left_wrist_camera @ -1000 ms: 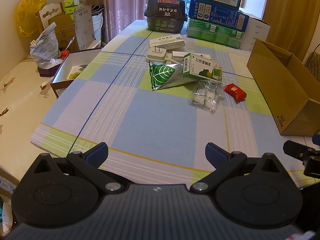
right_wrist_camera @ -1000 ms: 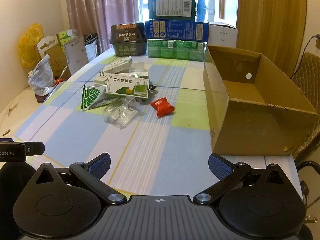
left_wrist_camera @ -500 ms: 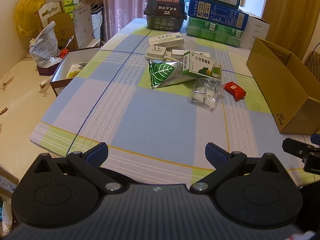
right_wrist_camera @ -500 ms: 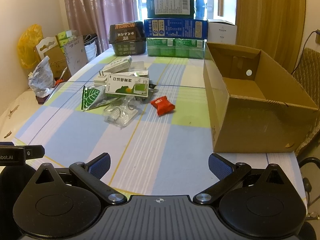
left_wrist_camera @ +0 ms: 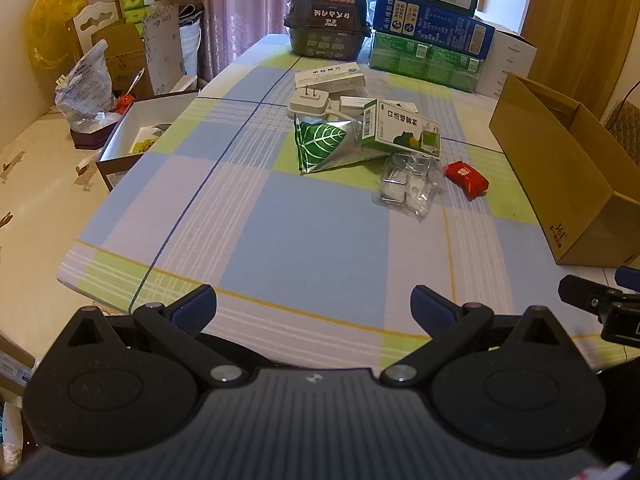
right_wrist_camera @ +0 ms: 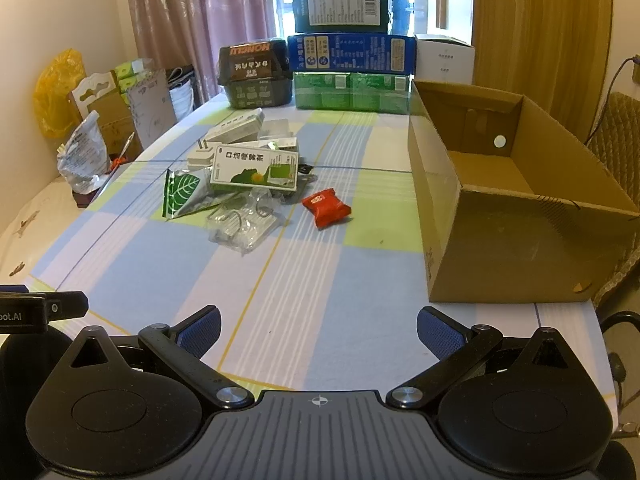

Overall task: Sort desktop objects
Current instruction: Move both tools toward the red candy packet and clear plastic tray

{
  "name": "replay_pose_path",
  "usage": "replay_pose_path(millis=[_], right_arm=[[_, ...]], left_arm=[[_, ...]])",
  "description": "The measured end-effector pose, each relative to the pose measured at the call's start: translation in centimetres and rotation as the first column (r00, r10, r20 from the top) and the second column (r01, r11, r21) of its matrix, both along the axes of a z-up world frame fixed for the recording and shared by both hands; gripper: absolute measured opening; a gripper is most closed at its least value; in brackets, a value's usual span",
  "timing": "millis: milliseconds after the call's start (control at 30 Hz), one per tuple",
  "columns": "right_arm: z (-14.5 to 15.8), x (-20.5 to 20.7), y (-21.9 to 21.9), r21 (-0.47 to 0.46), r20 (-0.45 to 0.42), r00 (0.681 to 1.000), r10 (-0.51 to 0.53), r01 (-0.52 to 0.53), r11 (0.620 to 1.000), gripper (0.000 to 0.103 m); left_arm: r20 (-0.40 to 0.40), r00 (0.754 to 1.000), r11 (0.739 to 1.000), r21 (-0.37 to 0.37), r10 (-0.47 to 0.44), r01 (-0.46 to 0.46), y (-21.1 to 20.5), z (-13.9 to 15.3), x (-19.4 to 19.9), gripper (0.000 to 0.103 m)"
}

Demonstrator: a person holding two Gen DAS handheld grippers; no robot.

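A heap of small items lies mid-table: a green leaf-print pouch [left_wrist_camera: 320, 144] [right_wrist_camera: 182, 194], a green and white carton [left_wrist_camera: 402, 130] [right_wrist_camera: 256, 168], a clear plastic packet [left_wrist_camera: 406, 186] [right_wrist_camera: 242, 222], a red snack pack [left_wrist_camera: 467, 178] [right_wrist_camera: 326, 207], a white plug adapter [left_wrist_camera: 309, 102] and white boxes [left_wrist_camera: 330, 74]. An open cardboard box [left_wrist_camera: 560, 168] [right_wrist_camera: 500, 216] stands at the right. My left gripper [left_wrist_camera: 314, 308] and right gripper [right_wrist_camera: 318, 330] both hover open above the near table edge, well short of the heap, holding nothing.
Stacked green, blue and dark cartons [right_wrist_camera: 350, 56] and a black container [left_wrist_camera: 327, 24] line the table's far end. A white open box [left_wrist_camera: 144, 136], bags and cardboard [left_wrist_camera: 86, 80] sit off the left edge. The checked tablecloth [left_wrist_camera: 304, 232] lies between the grippers and the heap.
Both grippers have drifted slightly, so the heap and cardboard box sit a little differently in each view. Jaws stay open; nothing on the table has moved.
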State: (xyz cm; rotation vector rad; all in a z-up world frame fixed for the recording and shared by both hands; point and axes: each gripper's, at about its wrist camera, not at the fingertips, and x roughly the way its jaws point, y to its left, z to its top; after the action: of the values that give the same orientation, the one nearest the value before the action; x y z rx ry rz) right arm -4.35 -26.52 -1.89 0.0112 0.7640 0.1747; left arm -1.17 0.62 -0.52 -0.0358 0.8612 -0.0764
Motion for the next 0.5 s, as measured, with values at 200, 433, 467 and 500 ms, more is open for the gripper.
replay_pose_path(millis=[200, 433, 467, 500], right_arm=[[0.09, -0.02, 0.00, 0.016, 0.014, 1.000, 0.020, -0.020, 1.000, 0.101], [0.54, -0.74, -0.10, 0.032, 0.116, 0.993, 0.011, -0.014, 0.999, 0.101], [0.53, -0.65, -0.14, 0.037, 0.118, 0.993, 0.009, -0.014, 0.999, 0.101], [0.47, -0.47, -0.12, 0.040, 0.111, 0.994, 0.016, -0.021, 0.999, 0.101]], left_arm=[[-0.010, 1.000, 1.000, -0.014, -0.003, 0.003, 0.14, -0.08, 0.27, 0.102], [0.030, 0.999, 1.000, 0.005, -0.026, 0.026, 0.19, 0.13, 0.38, 0.101], [0.040, 0.999, 0.999, 0.006, -0.031, 0.031, 0.22, 0.17, 0.49, 0.102], [0.047, 0.998, 0.999, 0.002, -0.036, 0.036, 0.29, 0.20, 0.62, 0.101]])
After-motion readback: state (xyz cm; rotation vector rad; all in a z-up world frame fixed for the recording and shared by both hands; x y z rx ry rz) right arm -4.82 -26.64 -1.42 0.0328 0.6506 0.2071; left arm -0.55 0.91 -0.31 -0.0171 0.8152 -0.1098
